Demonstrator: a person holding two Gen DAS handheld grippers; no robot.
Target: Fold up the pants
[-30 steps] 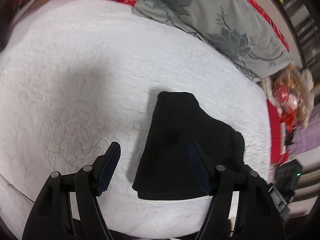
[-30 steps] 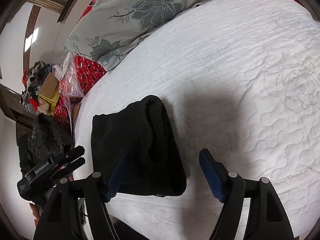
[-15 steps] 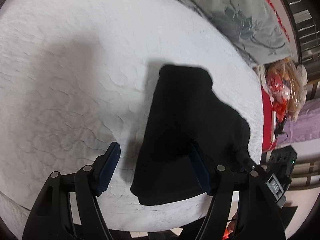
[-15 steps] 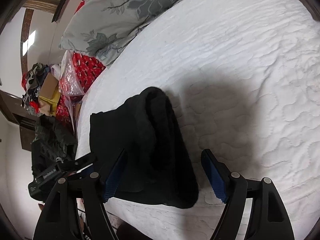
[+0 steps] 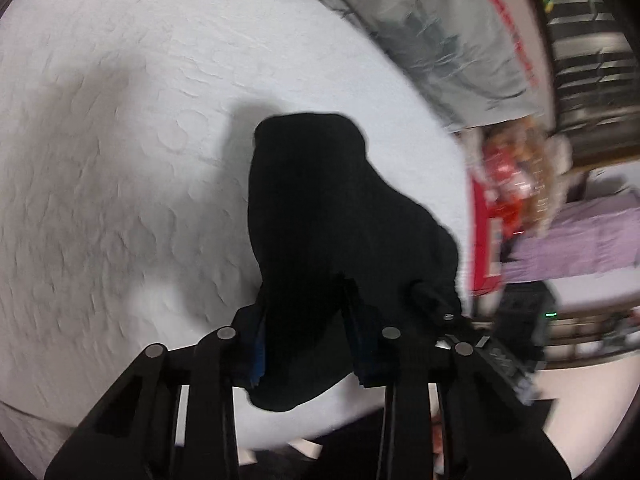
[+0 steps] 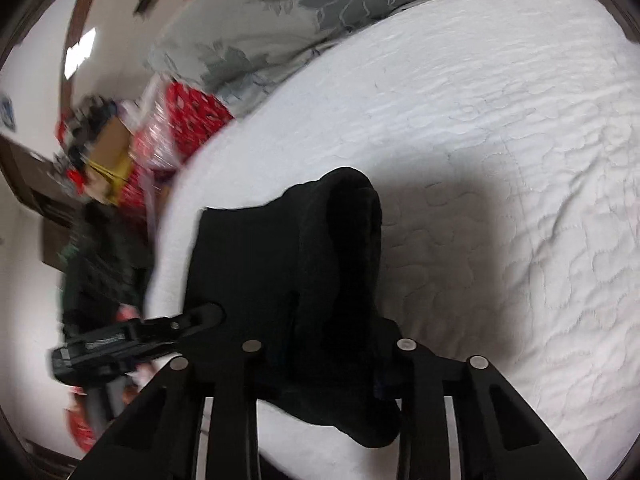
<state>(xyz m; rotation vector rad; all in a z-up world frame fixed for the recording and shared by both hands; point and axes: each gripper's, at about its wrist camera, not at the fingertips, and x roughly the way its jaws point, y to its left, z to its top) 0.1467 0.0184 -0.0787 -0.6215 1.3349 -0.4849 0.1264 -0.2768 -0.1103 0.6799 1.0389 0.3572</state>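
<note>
on the white quilted bed cover (image 5: 120,184) near its front edge lies the folded black pants (image 5: 320,216), a thick dark bundle with its rounded fold end pointing away from both cameras. left gripper (image 5: 306,320): both fingers pressed in against the near end of the pants, blue pads partly buried in cloth, clamped on it. right gripper (image 6: 328,344): fingers drawn in on the same near end from the other side; cloth bulges between them, looks clamped too, though the pads are mostly hidden in black fabric. left gripper shows at the right view's left edge, touching the pants. grey floral pillow (image 6: 320,12) at the far side of the bed. both views motion-blurred.
</note>
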